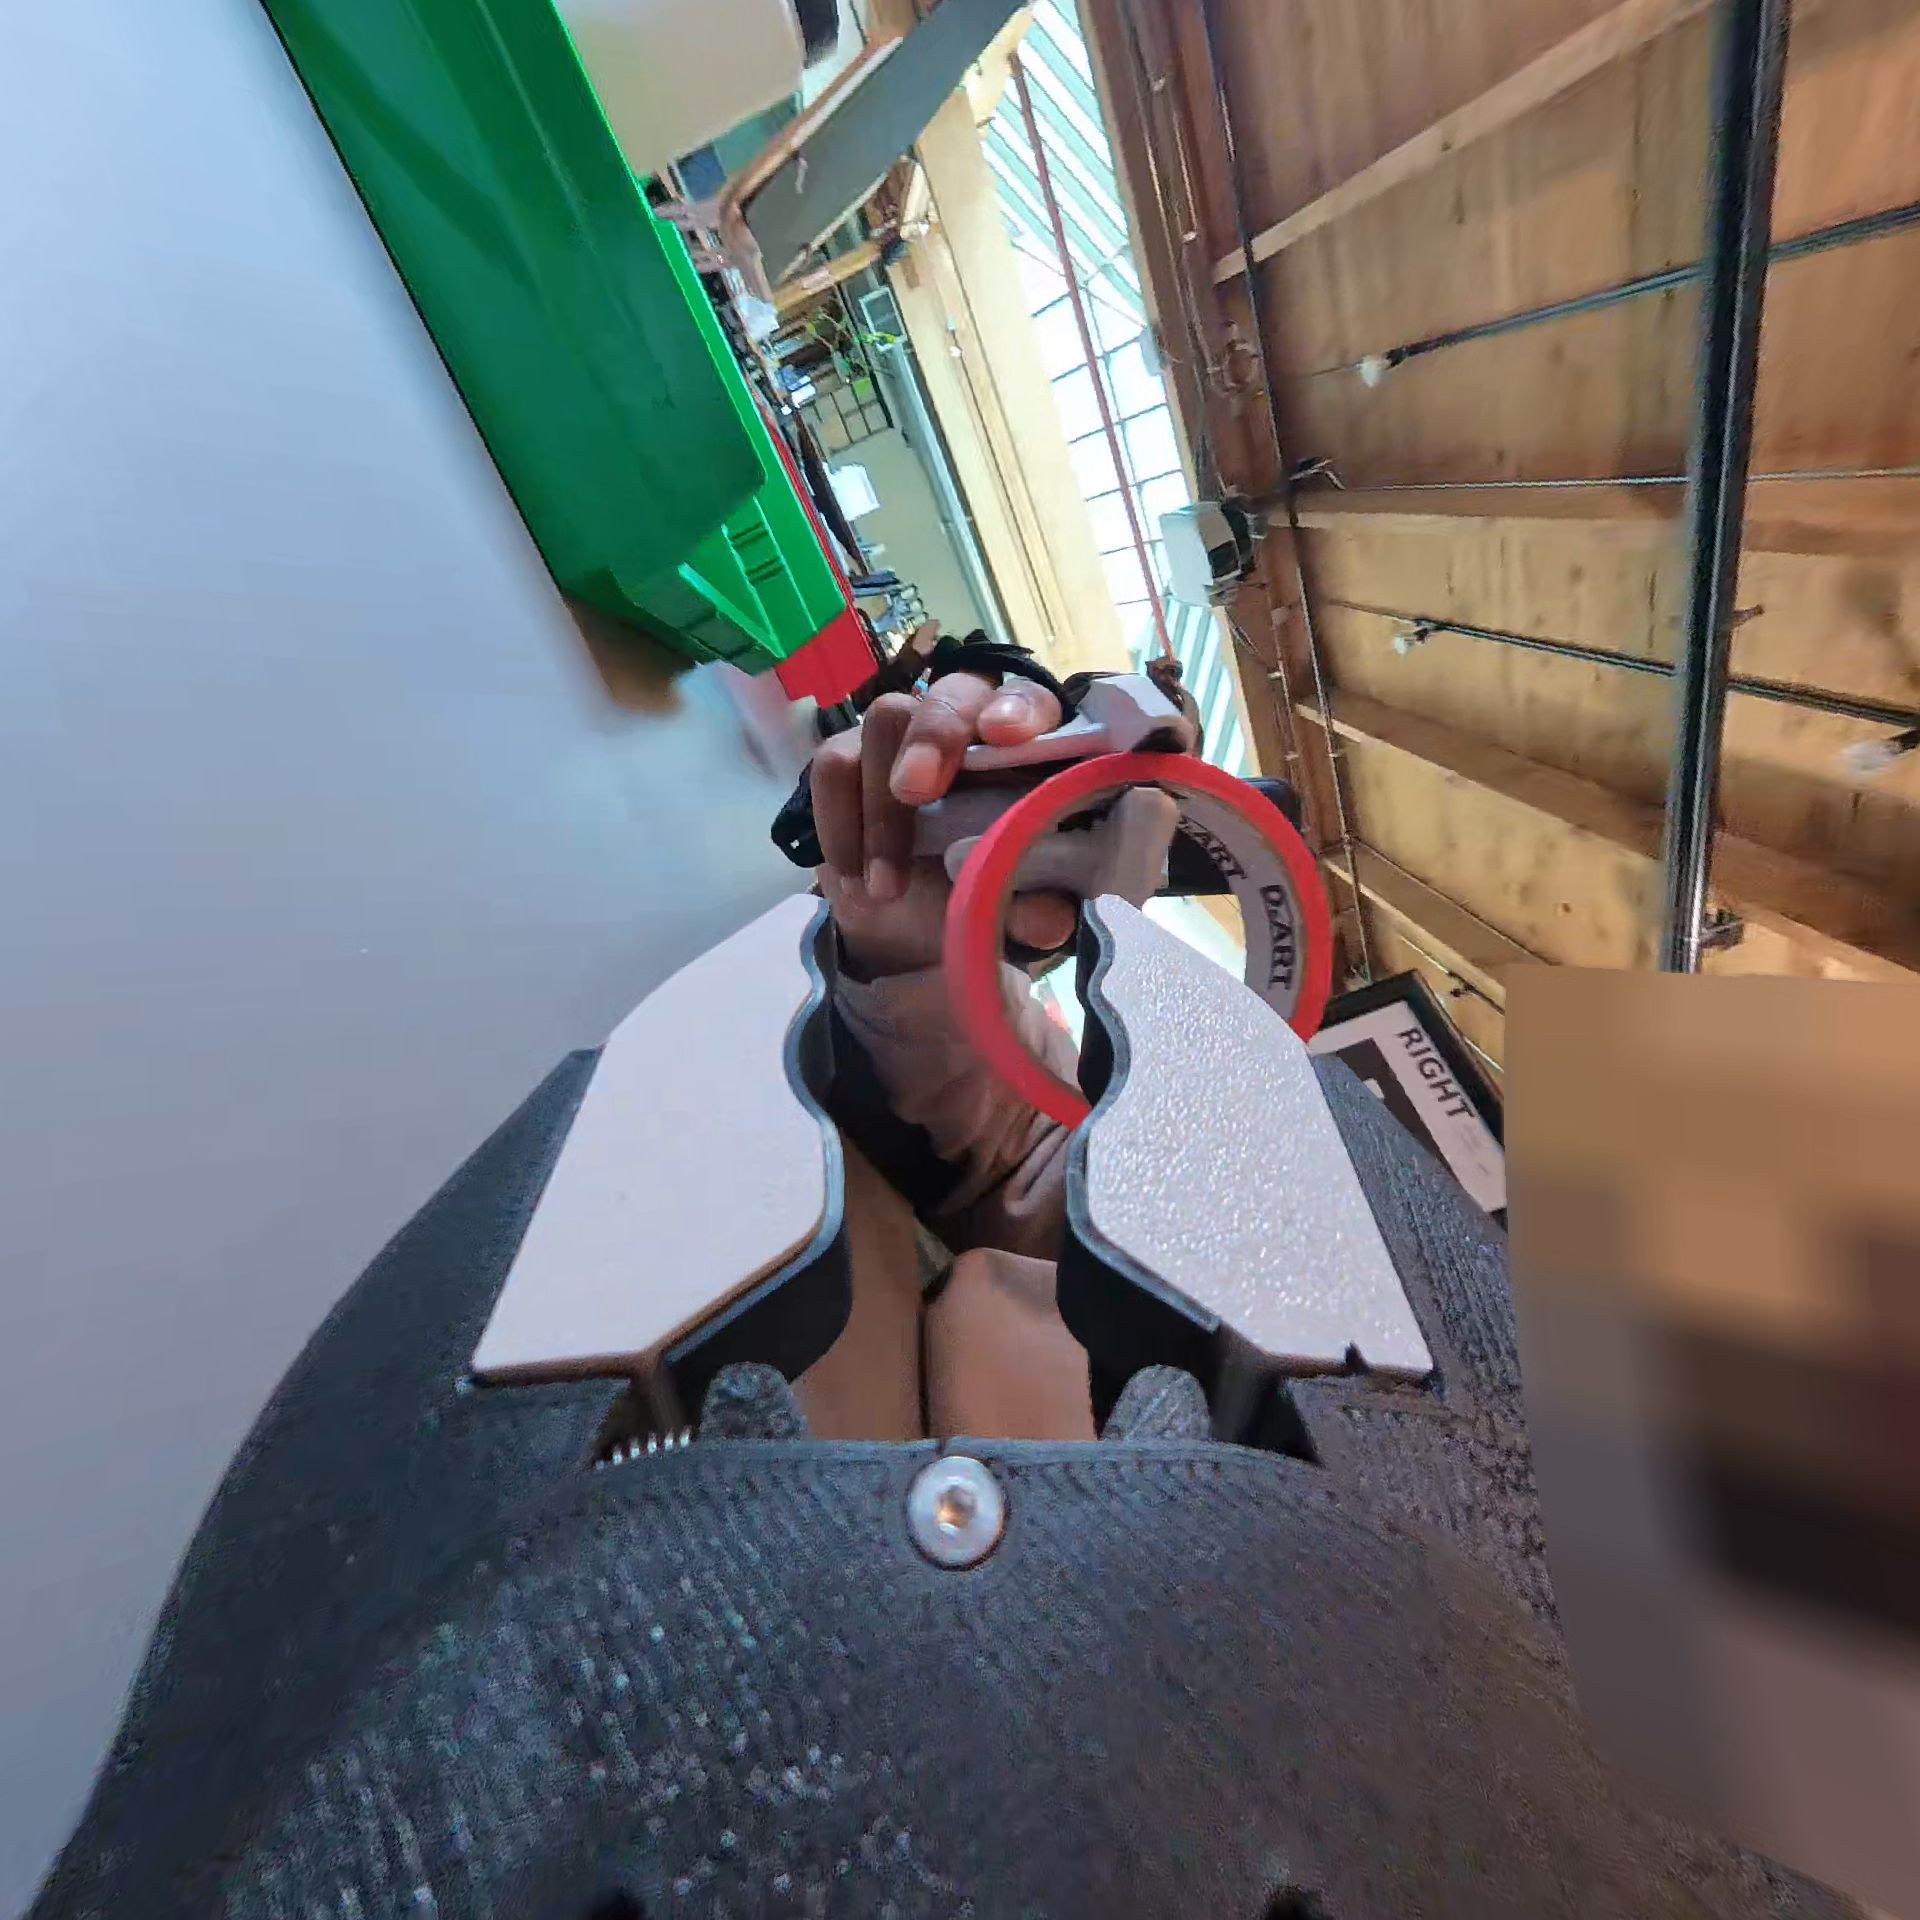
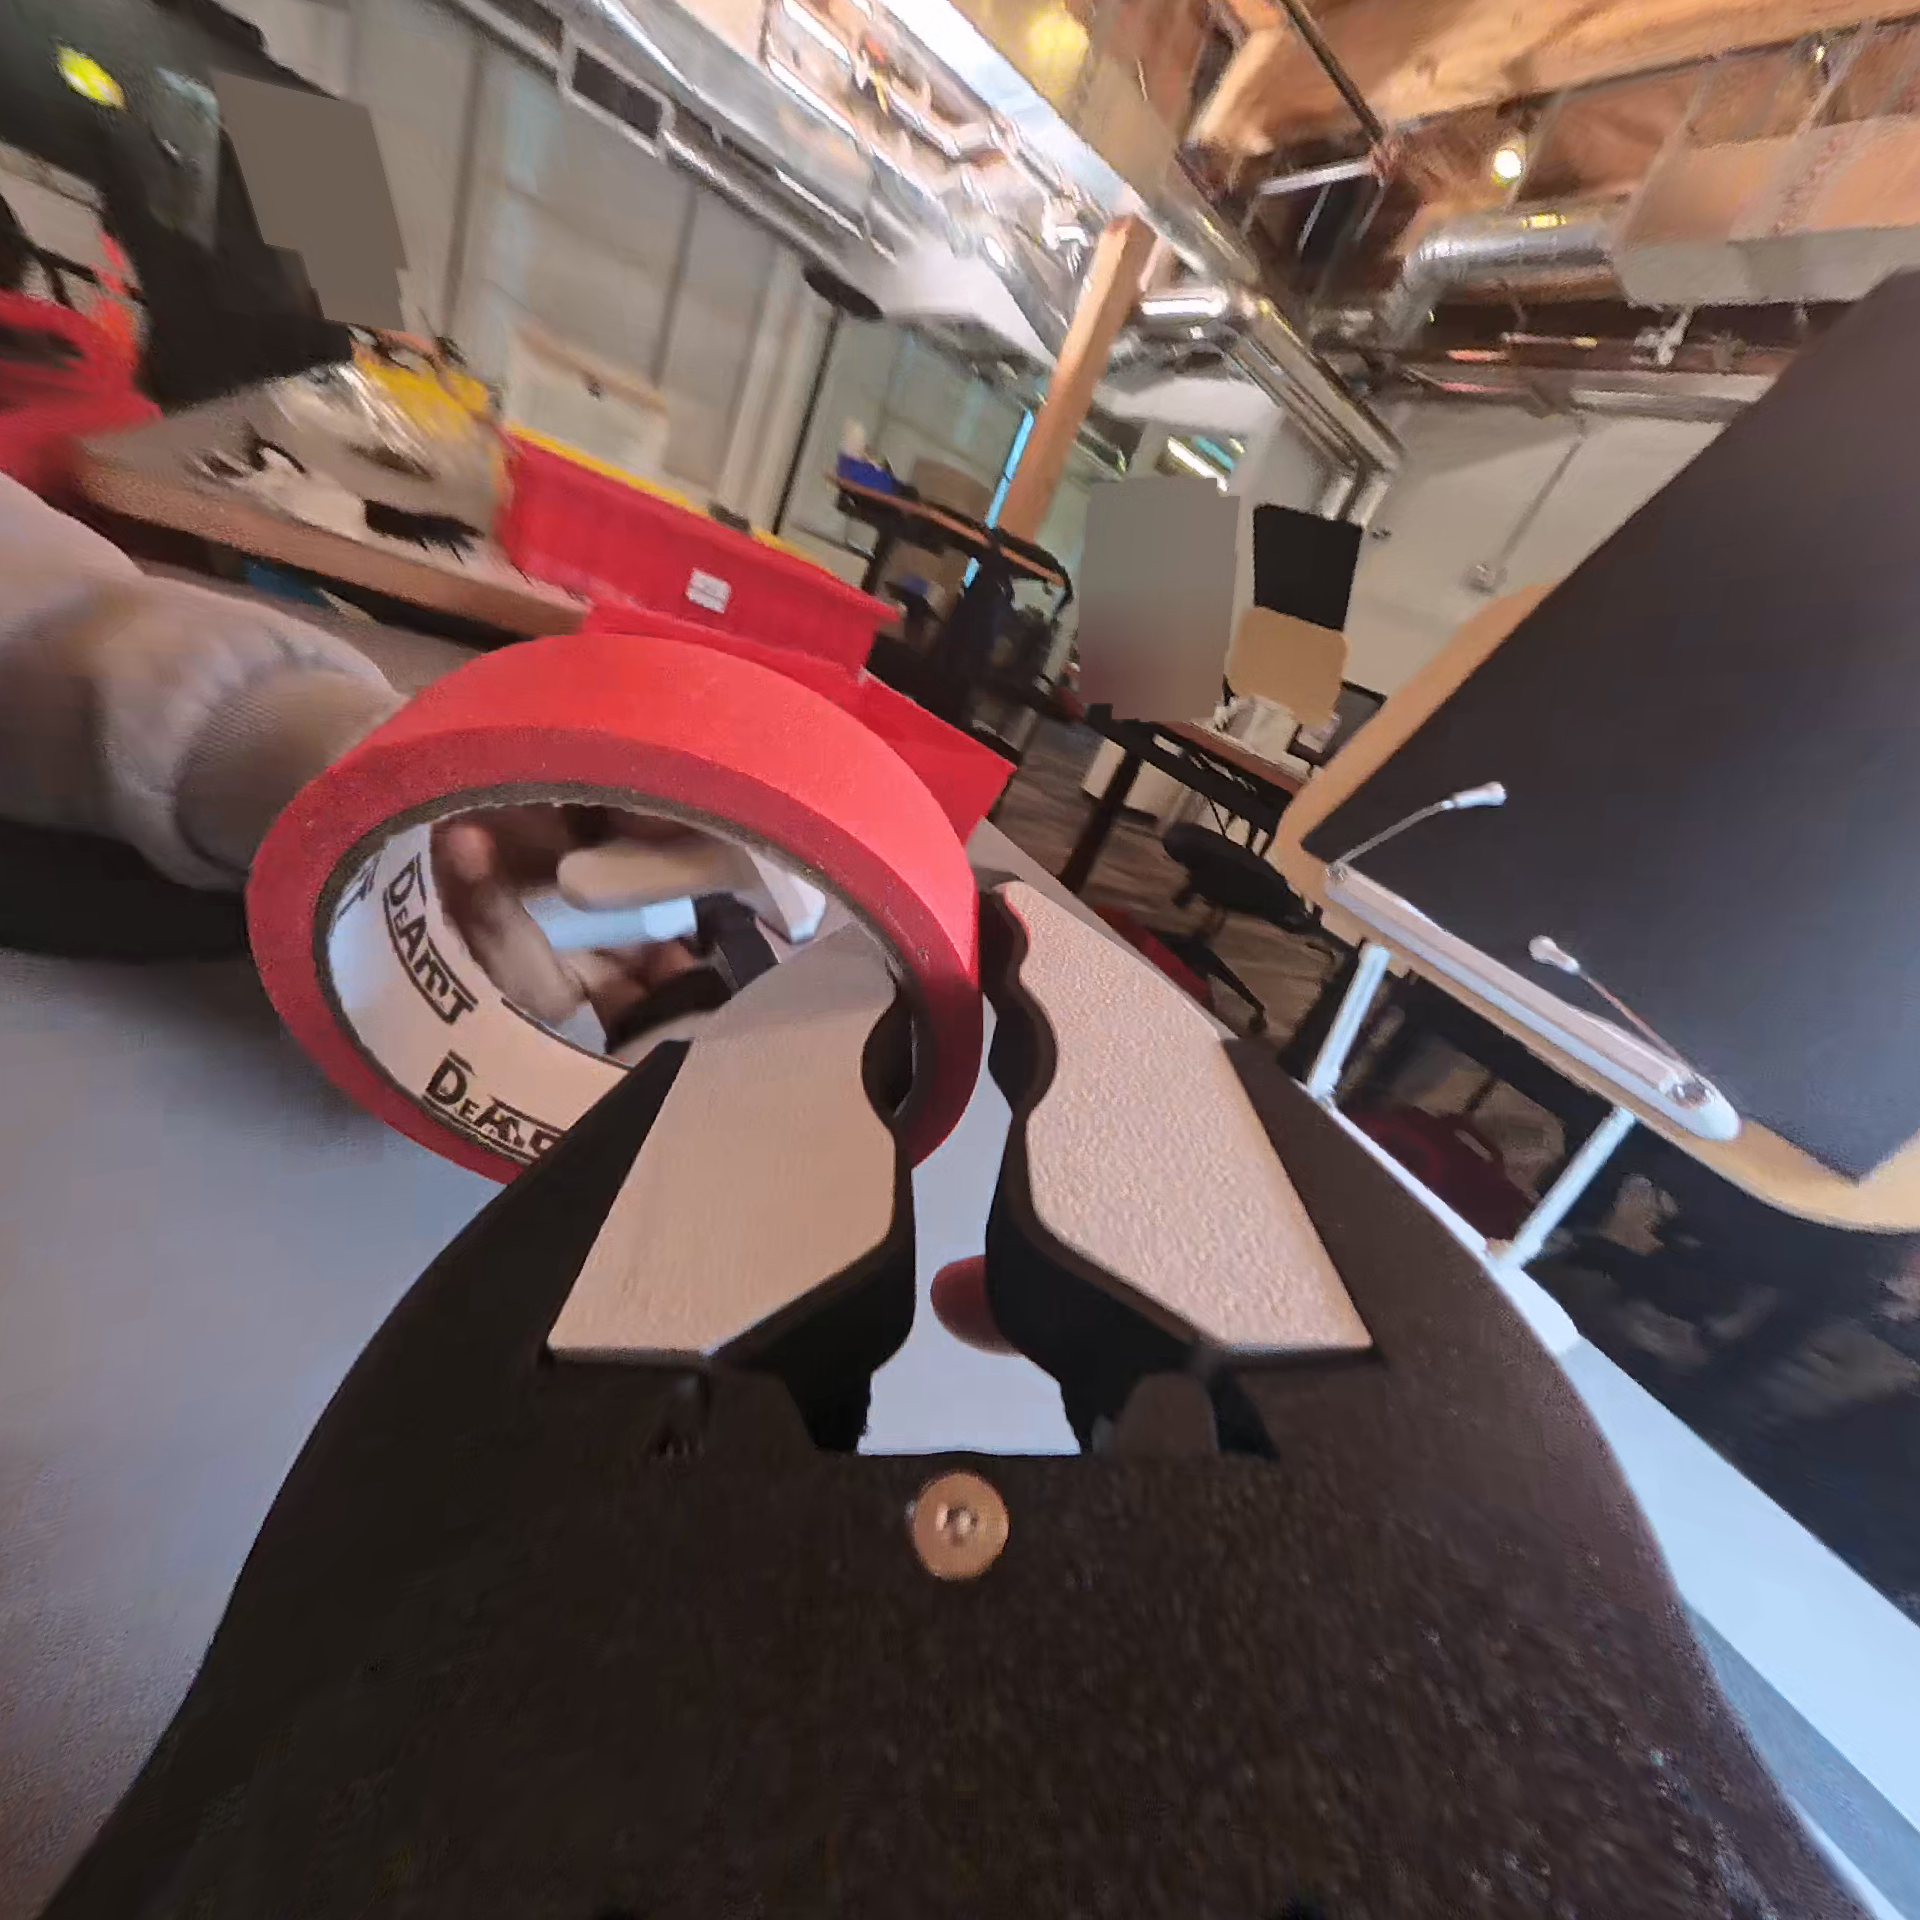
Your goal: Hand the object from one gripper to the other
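Note:
A red tape roll (image 2: 644, 717) with a white printed core is held up above the grey table (image 2: 156, 1195). My right gripper (image 2: 940, 935) is shut on the roll's wall, one finger inside the ring and one outside. In the left wrist view the roll (image 1: 971, 935) stands on edge just ahead of my left gripper (image 1: 951, 935), which is open and empty. The roll's near rim sits by the left gripper's right fingertip, which hides its lower part. A finger (image 1: 1112, 831) of the right gripper shows through the ring, with a hand (image 1: 883, 810) on that gripper.
A green bin (image 1: 582, 343) stands on the grey table (image 1: 208, 727). A red bin (image 2: 665, 561) lies behind the roll. A black-topped desk (image 2: 1662, 727) rises at the right. A grey sleeve (image 2: 156, 686) reaches in from the left. Spacing between my two grippers at the tips: around 7 centimetres.

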{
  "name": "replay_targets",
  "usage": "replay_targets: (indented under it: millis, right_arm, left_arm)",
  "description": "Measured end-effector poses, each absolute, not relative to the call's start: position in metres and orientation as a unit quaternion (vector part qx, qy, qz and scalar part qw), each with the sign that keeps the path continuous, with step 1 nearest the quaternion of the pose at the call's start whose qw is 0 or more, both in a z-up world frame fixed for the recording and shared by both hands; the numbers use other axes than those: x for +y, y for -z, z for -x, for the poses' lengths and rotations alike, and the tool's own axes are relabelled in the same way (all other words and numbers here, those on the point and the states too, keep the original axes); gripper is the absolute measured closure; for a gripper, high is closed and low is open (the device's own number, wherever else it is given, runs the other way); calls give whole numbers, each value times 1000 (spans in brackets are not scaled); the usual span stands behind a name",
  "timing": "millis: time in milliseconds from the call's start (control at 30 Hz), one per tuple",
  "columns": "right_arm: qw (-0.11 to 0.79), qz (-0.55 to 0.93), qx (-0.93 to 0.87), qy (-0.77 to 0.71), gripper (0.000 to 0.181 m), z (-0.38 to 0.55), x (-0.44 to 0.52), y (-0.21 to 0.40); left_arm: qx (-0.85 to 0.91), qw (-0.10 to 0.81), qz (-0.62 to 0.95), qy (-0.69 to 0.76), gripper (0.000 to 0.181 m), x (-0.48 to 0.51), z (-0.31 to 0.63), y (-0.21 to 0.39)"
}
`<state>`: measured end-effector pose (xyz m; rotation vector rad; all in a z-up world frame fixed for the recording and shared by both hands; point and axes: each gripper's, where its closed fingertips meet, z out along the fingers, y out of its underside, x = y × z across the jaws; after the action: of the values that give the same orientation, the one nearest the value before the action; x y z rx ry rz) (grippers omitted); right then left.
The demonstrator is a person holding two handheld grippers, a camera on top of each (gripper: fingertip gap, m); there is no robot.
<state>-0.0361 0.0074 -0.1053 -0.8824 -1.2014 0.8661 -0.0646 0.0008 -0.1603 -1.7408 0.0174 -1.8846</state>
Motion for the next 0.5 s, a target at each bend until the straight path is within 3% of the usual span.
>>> replay_targets:
  millis: [200,367,500]
  right_arm:
    - [667,328,-558,-370,171,36,-23,91]
    - [730,247,-597,-225,171,38,-41,88]
    - [766,152,-619,-81,171,43,-60,91]
  left_arm:
    - [61,240,621,744,132,-25,36,150]
    - [140,196,622,745,129,-53,14,153]
    - [185,158,637,731,137,-70,5,165]
